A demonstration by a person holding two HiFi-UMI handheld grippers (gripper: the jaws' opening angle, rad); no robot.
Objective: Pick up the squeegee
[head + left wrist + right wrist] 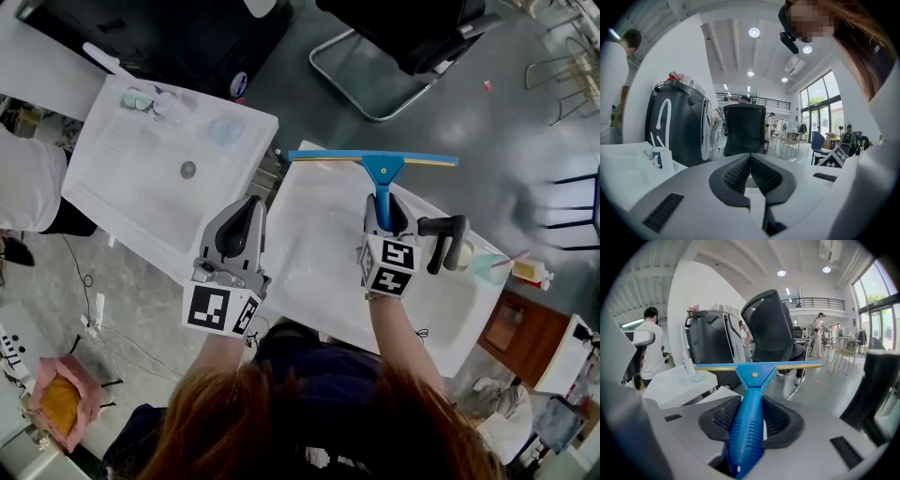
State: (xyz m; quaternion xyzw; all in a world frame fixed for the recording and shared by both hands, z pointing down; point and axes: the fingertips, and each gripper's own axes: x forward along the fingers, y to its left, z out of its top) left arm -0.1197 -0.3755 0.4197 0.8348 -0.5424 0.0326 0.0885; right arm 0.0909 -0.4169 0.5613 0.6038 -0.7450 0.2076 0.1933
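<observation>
Right gripper view: squeegee (pixel 749 425) handle clamped in hand-held gripper (pixel 752 404).

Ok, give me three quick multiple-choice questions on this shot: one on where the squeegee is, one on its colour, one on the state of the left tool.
1. Where is the squeegee?
A. held in the right tool
B. hanging on a wall hook
C. in a bucket

2. What colour is the squeegee, mainly?
A. red
B. blue
C. green

3. How do the jaws of the left tool stand?
A. together, with nothing between them
B. clamped on a sponge
C. wide apart

Answers:
1 A, since the right gripper view shows it clamped between that tool's jaws, blade forward.
2 B, as both that view and the head view show it blue.
3 A, because the left gripper view shows the jaws meeting with nothing in them.
</observation>
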